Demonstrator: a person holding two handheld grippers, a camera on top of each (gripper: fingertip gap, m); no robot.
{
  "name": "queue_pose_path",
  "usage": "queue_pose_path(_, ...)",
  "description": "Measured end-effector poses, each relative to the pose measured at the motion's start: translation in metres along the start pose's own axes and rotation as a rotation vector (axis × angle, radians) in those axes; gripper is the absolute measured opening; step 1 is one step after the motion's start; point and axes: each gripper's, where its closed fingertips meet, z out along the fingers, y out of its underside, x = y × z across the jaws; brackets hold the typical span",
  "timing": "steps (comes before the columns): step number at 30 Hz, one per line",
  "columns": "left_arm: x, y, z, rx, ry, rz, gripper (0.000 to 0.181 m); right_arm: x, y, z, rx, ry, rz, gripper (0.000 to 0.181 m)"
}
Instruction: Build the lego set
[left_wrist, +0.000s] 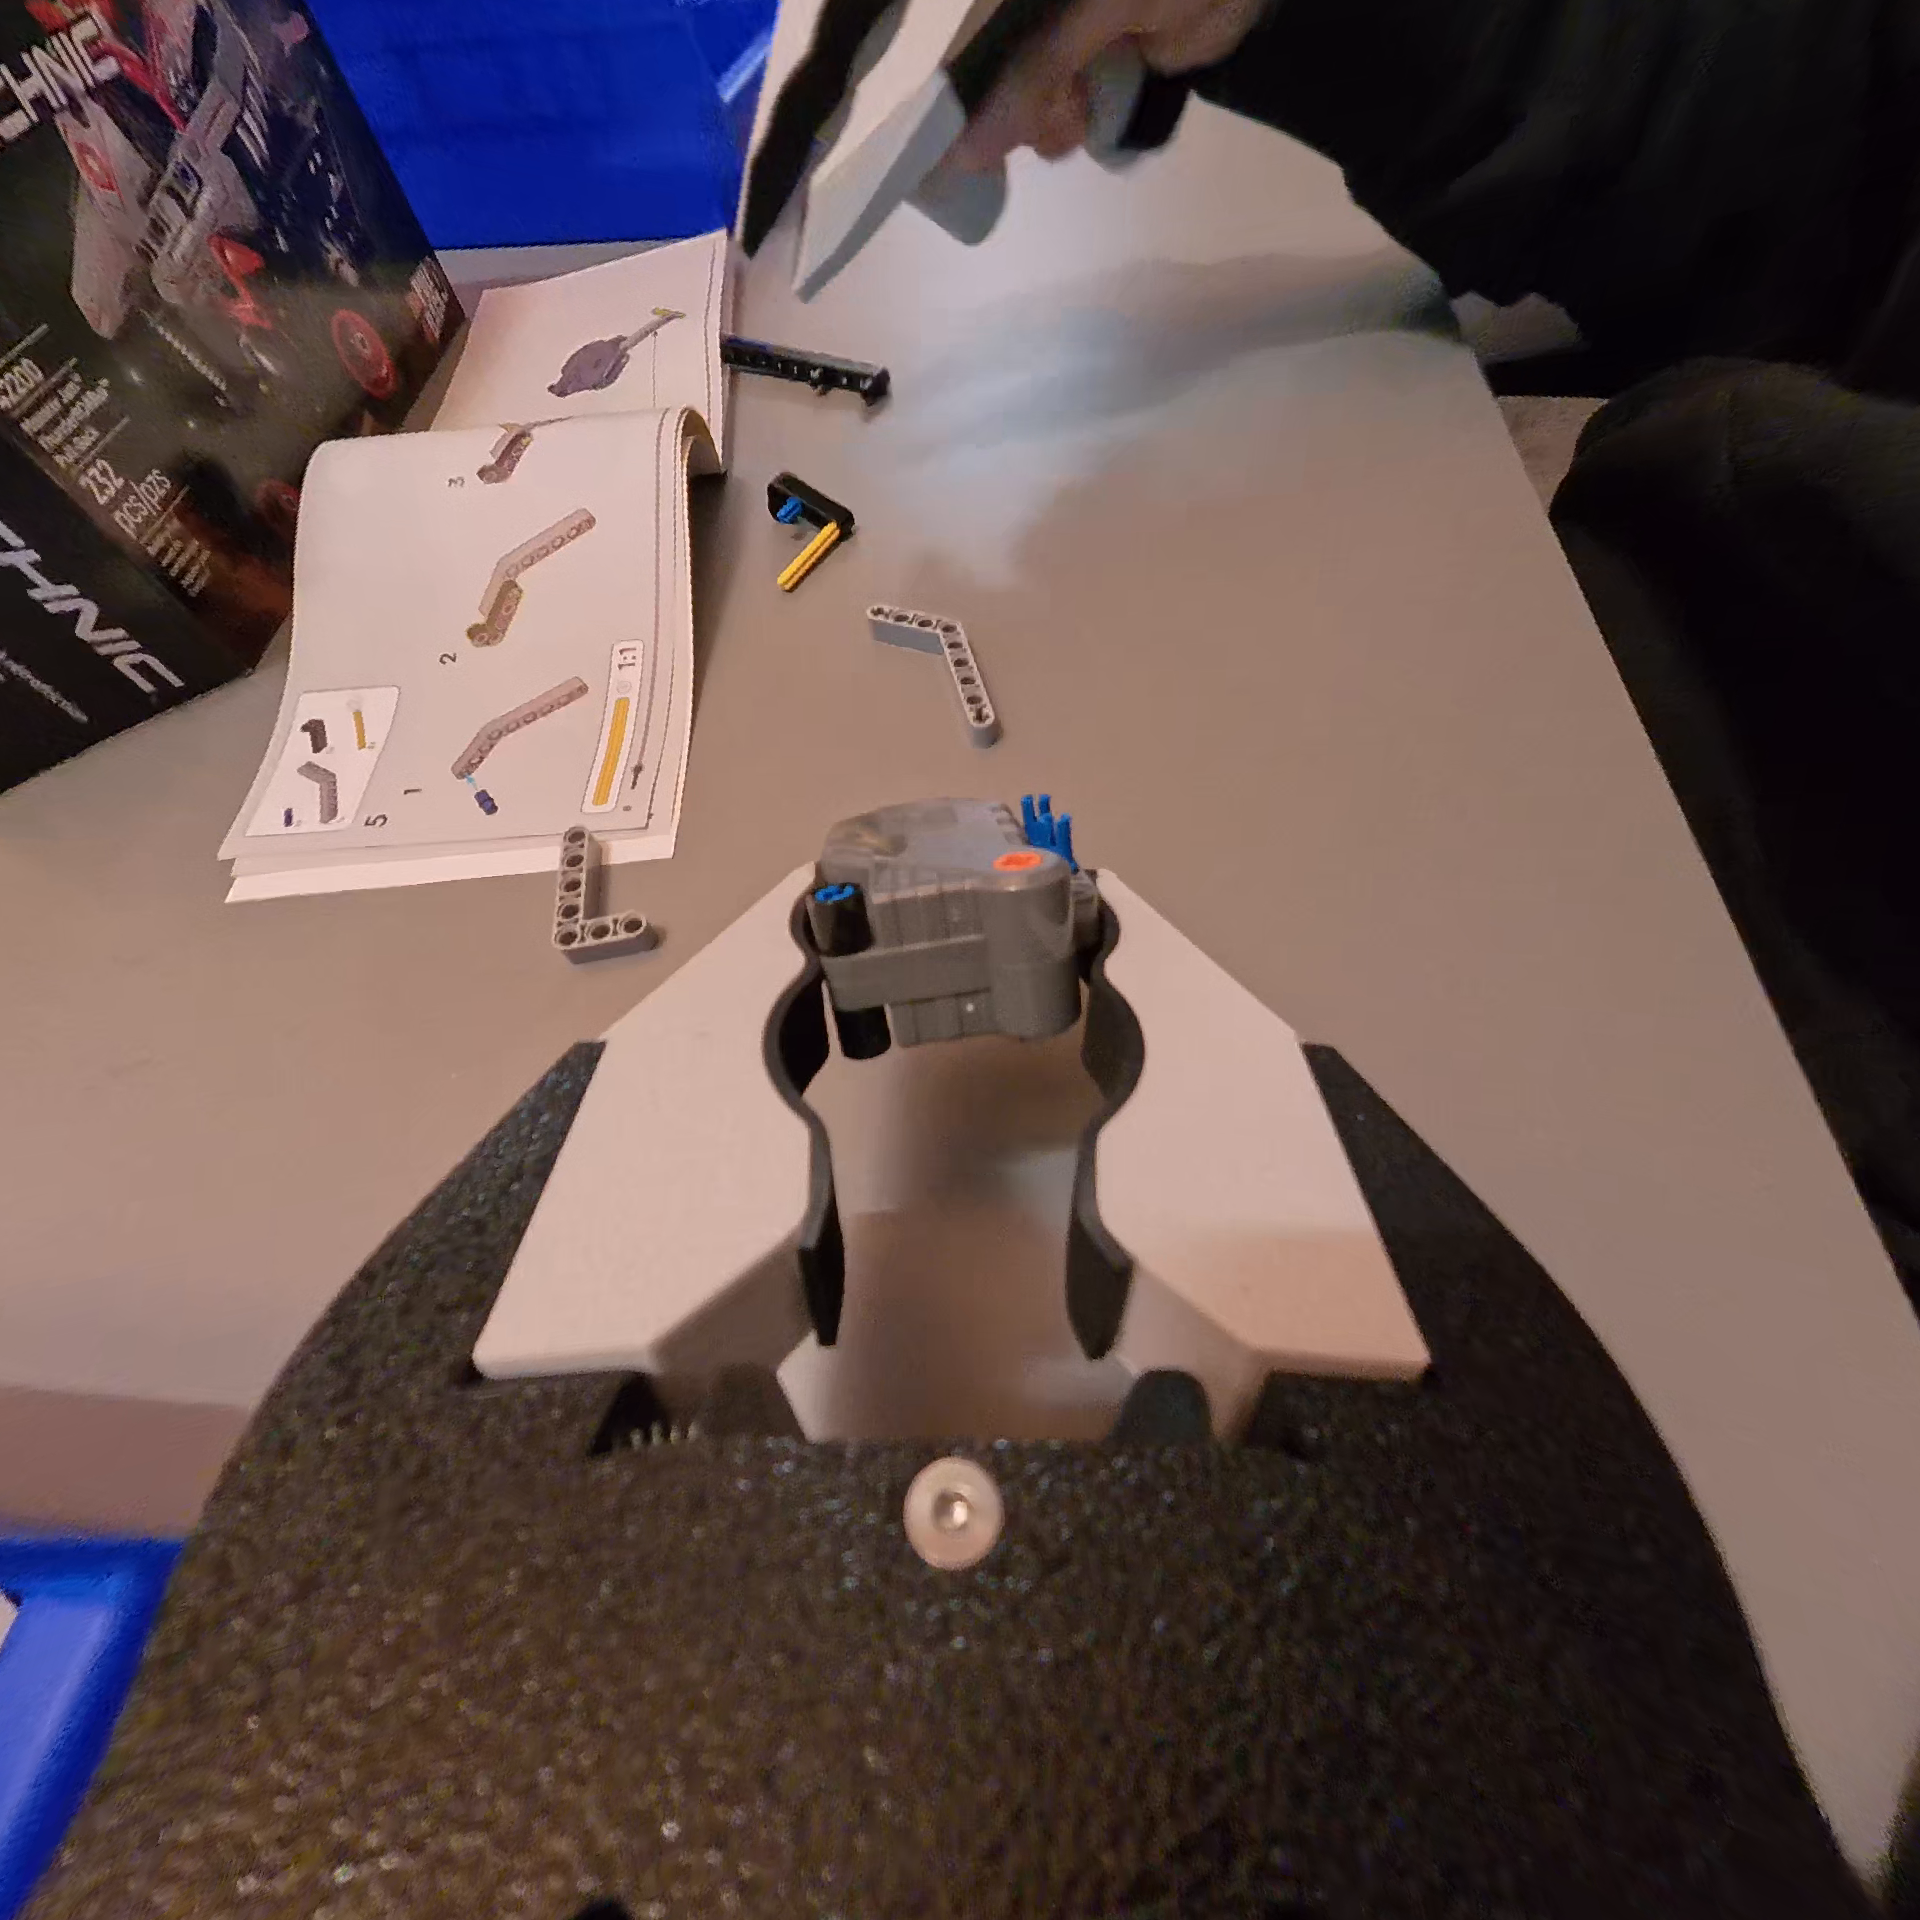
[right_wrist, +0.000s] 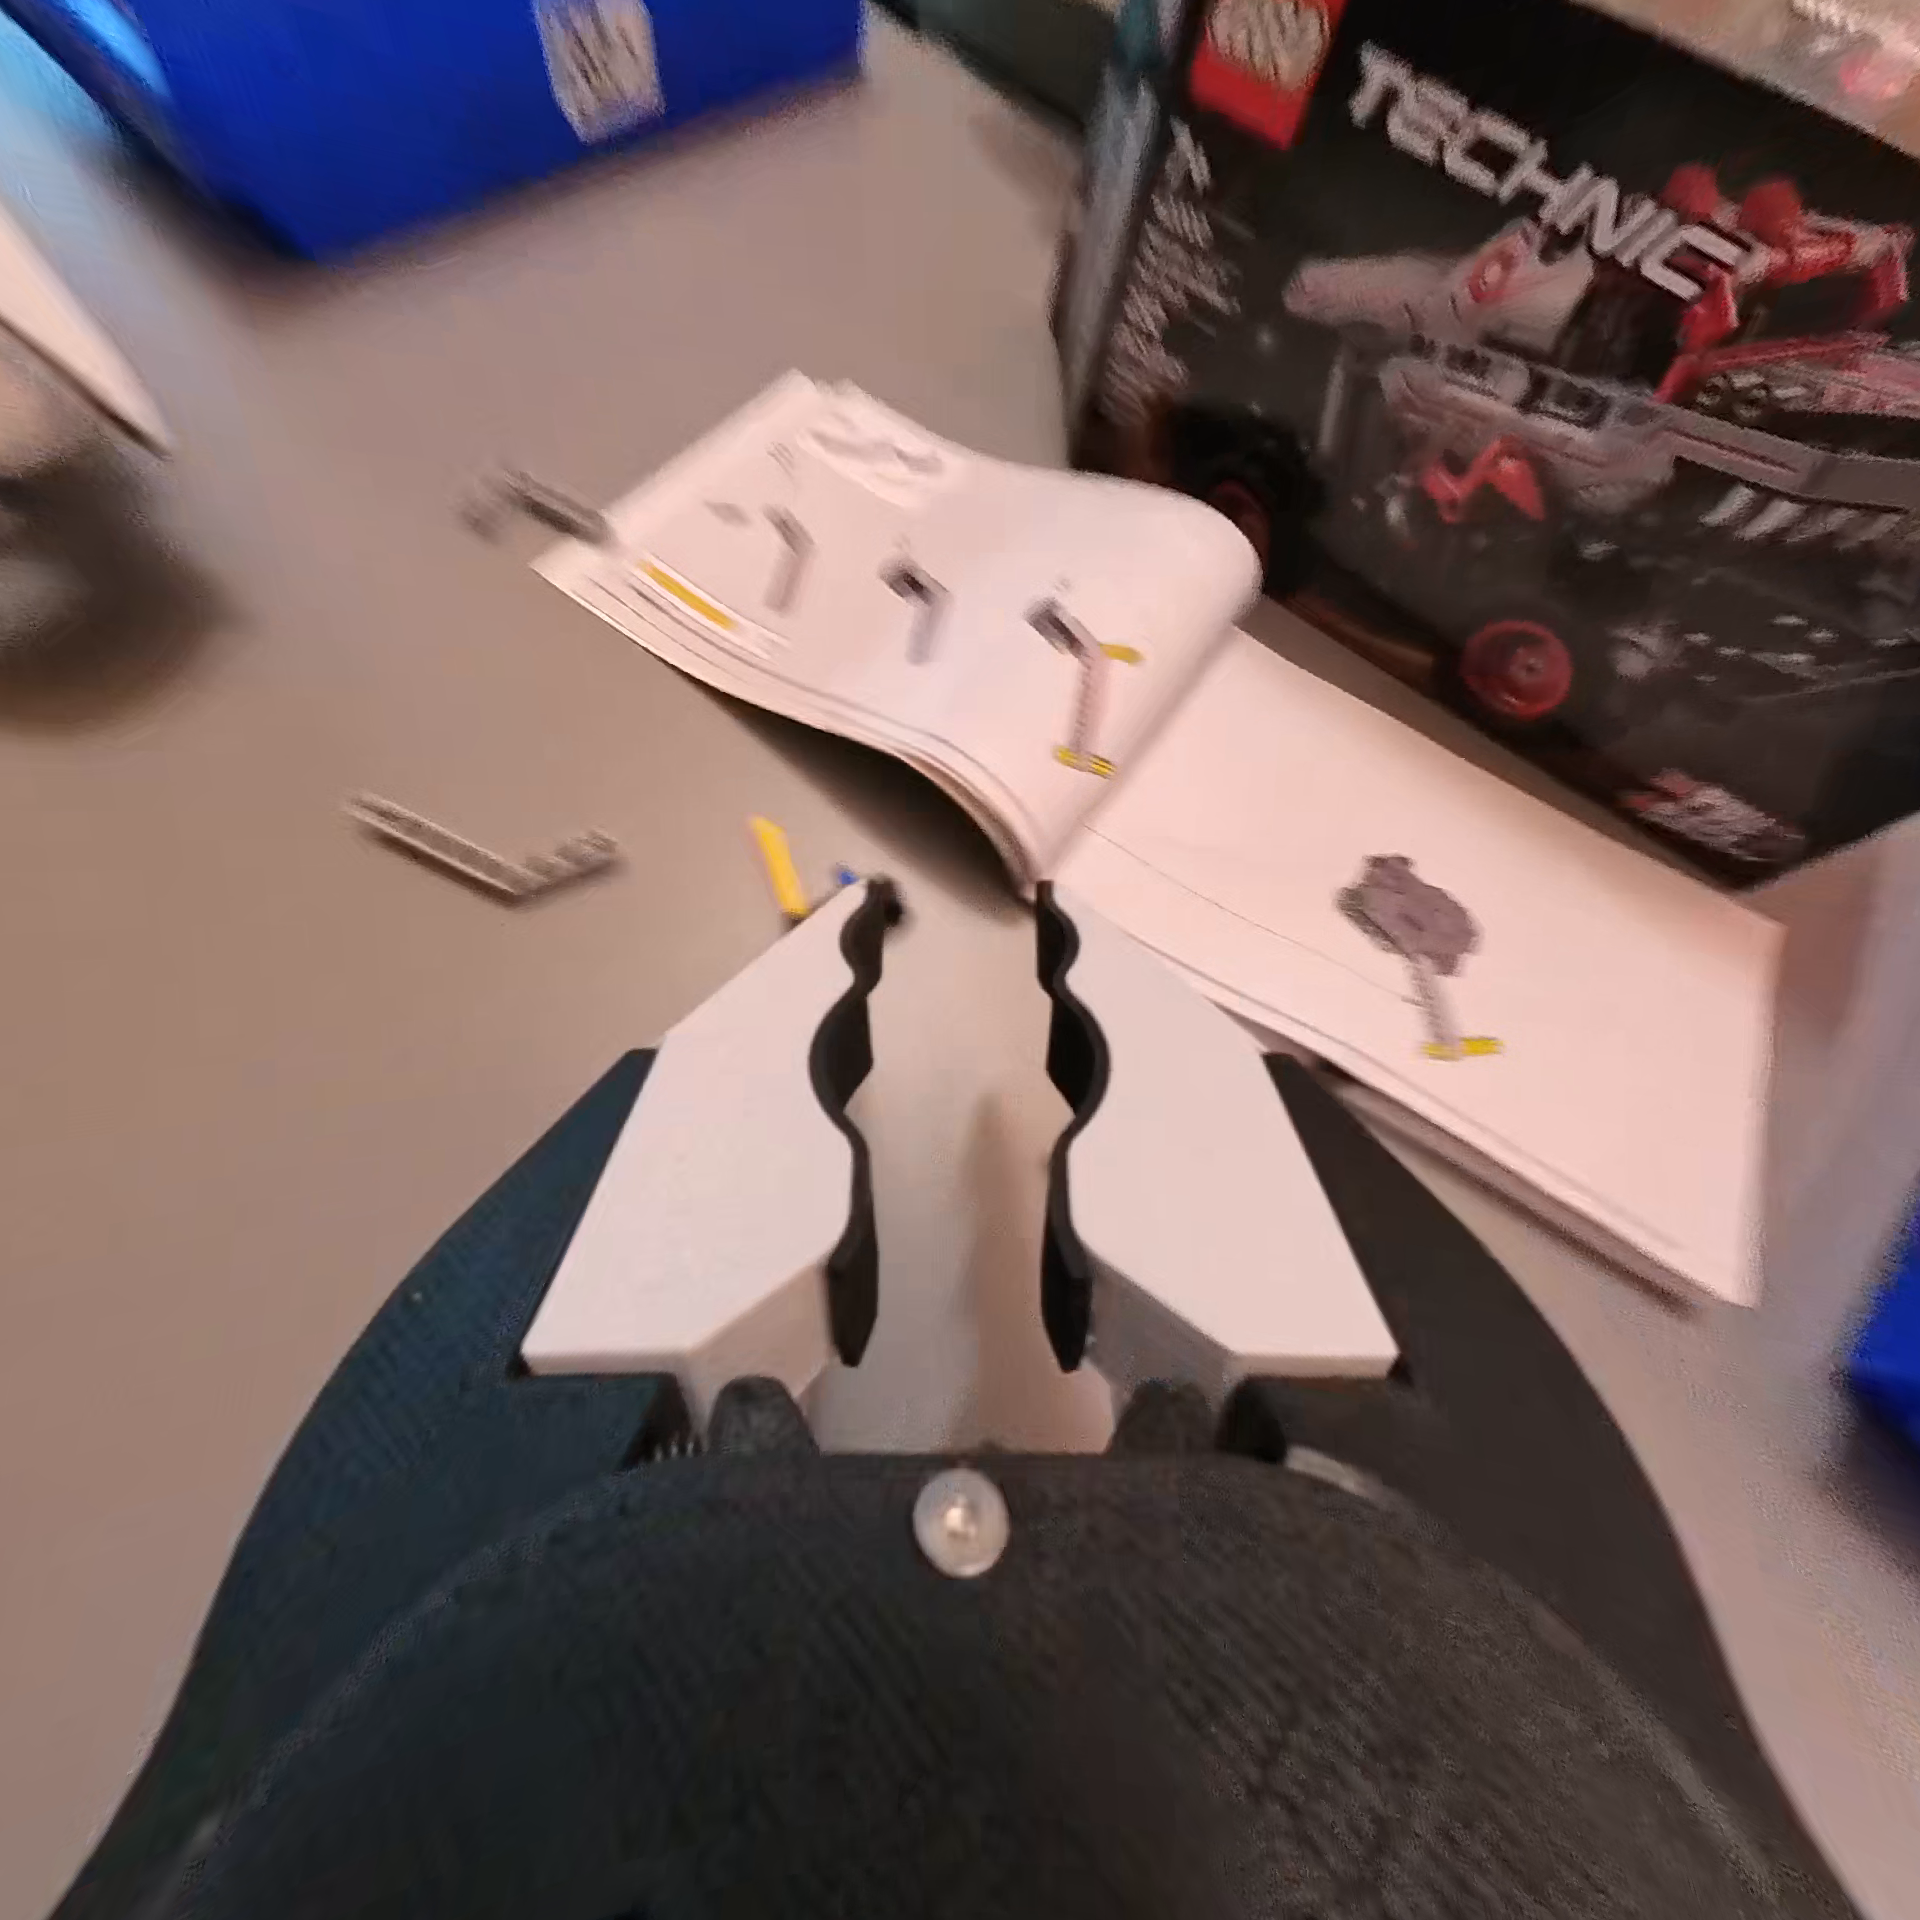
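Note:
My left gripper (left_wrist: 951, 920) is shut on a grey motor block (left_wrist: 961, 940) that carries blue pins (left_wrist: 1044, 826) and a black piece (left_wrist: 847, 935), held just above the grey table (left_wrist: 1247, 727). A bent grey beam (left_wrist: 940, 665), a grey L-shaped beam (left_wrist: 594, 904), a black piece with a yellow axle (left_wrist: 810, 525) and a long black beam (left_wrist: 805, 366) lie on the table beyond. My right gripper (right_wrist: 956, 899) is open and empty, low over the table beside the yellow axle (right_wrist: 779, 868) and the bent beam (right_wrist: 488, 847). This view is motion-blurred.
An open instruction booklet (left_wrist: 499, 644) lies left of the parts, also in the right wrist view (right_wrist: 1195, 883). The set's box (left_wrist: 156, 312) stands behind it (right_wrist: 1507, 416). Blue bins (left_wrist: 540, 104) (right_wrist: 468, 104) stand at the back. The right gripper (left_wrist: 821, 229) hovers at the far side. The grippers' ends are close to 25 centimetres from one another. My left tips are about 15 centimetres from the yellow axle (right_wrist: 779, 868), my right tips only 7 centimetres. The left camera catches it too, in the left wrist view (left_wrist: 806, 562).

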Motion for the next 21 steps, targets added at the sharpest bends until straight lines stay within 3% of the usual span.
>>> queue_pose_path(1, 0.001, -0.004, 0.002, 0.016, 0.004, 0.005, 0.044, -0.016, -0.008, -0.006, 0.074, -0.061, 0.051, 0.032)
queue_pose_path(5, 0.01, -0.03, 0.026, 0.055, -0.003, 0.092, 0.044, -0.091, -0.023, -0.019, 0.227, -0.342, 0.182, 0.042)
queue_pose_path(8, 0.023, -0.07, 0.05, 0.175, -0.032, 0.216, 0.044, -0.136, -0.029, -0.023, 0.276, -0.613, 0.338, 0.042)
queue_pose_path(11, 0.039, -0.097, 0.066, 0.26, -0.038, 0.317, 0.044, -0.144, -0.028, -0.023, 0.263, -0.8, 0.517, 0.039)
queue_pose_path(16, 0.039, -0.106, 0.076, 0.293, -0.062, 0.367, 0.044, -0.138, -0.024, -0.038, 0.258, -0.967, 0.654, 0.043)
queue_pose_path(21, 0.04, -0.111, 0.085, 0.295, -0.075, 0.411, 0.044, -0.133, -0.017, -0.044, 0.246, -0.99, 0.701, 0.046)
